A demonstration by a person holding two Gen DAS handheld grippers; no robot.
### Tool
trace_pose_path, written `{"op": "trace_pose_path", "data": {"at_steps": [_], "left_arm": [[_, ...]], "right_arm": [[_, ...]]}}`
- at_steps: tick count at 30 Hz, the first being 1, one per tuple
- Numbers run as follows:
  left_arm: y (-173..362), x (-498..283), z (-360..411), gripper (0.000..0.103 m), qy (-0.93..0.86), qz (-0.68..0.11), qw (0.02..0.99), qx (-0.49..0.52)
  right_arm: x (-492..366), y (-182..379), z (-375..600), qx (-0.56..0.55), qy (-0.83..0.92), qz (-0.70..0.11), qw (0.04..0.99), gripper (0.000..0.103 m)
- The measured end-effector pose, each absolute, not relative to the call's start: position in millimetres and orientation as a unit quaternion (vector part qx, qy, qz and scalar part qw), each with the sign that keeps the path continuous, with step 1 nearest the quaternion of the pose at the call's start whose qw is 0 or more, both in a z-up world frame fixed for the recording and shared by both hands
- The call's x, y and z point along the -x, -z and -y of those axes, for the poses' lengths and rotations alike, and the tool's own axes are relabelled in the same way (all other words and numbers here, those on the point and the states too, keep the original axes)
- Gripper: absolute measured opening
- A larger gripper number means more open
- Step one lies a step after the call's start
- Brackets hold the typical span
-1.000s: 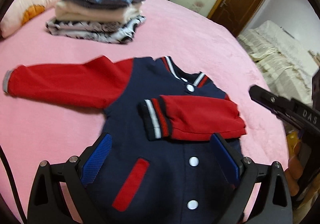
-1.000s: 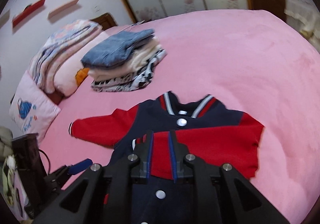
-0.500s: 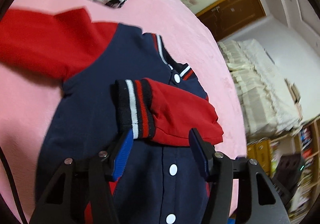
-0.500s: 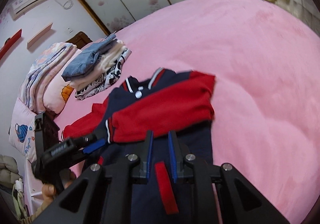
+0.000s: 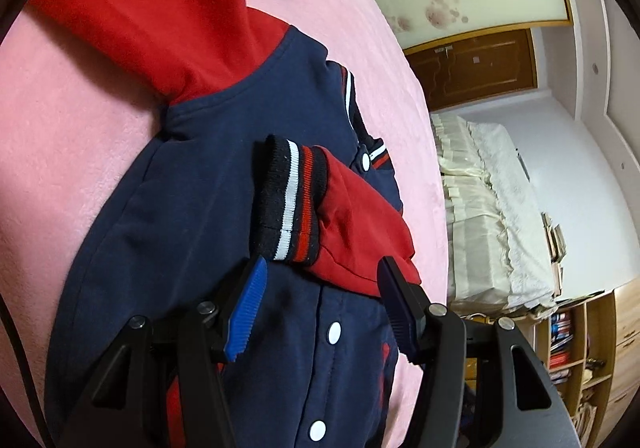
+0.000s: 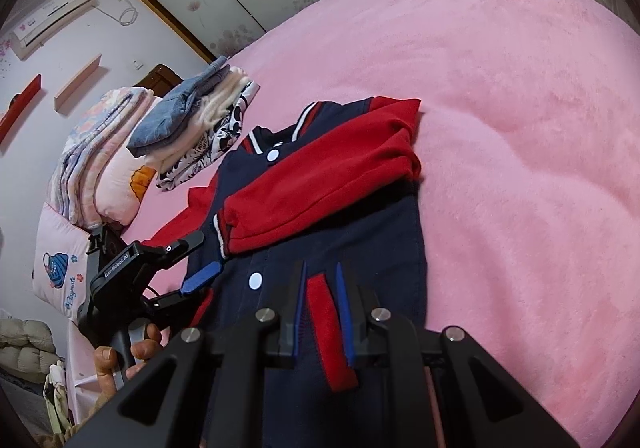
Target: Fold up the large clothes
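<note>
Right wrist view: a navy varsity jacket (image 6: 320, 232) with red sleeves lies face up on the pink bedspread (image 6: 520, 128), snaps fastened. Its long axis runs from the hem, under the camera, up to the striped collar (image 6: 280, 132), which points toward the stack of folded clothes (image 6: 192, 128) and the pillows (image 6: 100, 160) at the head of the bed. One red sleeve (image 6: 320, 184) is folded across the chest, with its striped cuff (image 5: 288, 204) ending near the snap line; the other sleeve (image 5: 140, 20) stretches out sideways, flat on the bedspread.

The left gripper (image 5: 320, 312) hovers over the jacket front just below the folded cuff, its jaws about half apart with nothing clamped between the blue pads (image 5: 246, 312). A hand (image 6: 124, 356) grips its handle. The right gripper (image 6: 320, 308) sits low over the red pocket trim (image 6: 328, 332), jaws narrowed to a slim gap; whether they pinch fabric cannot be told.
</note>
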State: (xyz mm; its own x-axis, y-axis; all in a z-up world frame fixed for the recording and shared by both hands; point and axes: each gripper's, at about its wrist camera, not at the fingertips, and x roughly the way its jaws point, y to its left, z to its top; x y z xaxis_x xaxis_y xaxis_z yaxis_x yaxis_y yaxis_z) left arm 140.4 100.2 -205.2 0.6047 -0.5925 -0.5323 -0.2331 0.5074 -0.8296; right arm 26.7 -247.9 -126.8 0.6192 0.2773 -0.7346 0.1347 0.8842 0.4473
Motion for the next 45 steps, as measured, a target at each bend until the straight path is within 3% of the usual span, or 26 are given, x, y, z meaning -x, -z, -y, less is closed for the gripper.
{"op": "trace_pose_path", "data": {"at_steps": [18, 31, 33, 35, 37, 45], "left_arm": [[216, -152, -81, 0.058, 0.138, -0.422, 0.719, 0.535], [215, -181, -75, 0.058, 0.129, -0.404, 0.746, 0.514], [208, -182, -76, 0.053, 0.133, -0.398, 0.749, 0.513], [199, -185, -74, 0.028, 0.138, -0.394, 0.757, 0.502], [187, -192, -69, 0.014, 0.137, -0.4, 0.775, 0.469], [116, -215, -45, 0.011, 0.168, -0.381, 0.837, 0.355]], "right_arm": [[-26, 140, 251, -0.248, -0.032, -0.441, 0.862, 0.015], [-33, 148, 255, -0.246, -0.02, -0.445, 0.861, 0.015], [-36, 147, 260, -0.249, -0.015, -0.443, 0.861, 0.015], [-39, 147, 264, -0.251, -0.011, -0.44, 0.862, 0.015], [-44, 146, 266, -0.243, -0.006, -0.437, 0.866, 0.015], [-75, 145, 269, -0.14, 0.044, -0.44, 0.886, 0.015]]}}
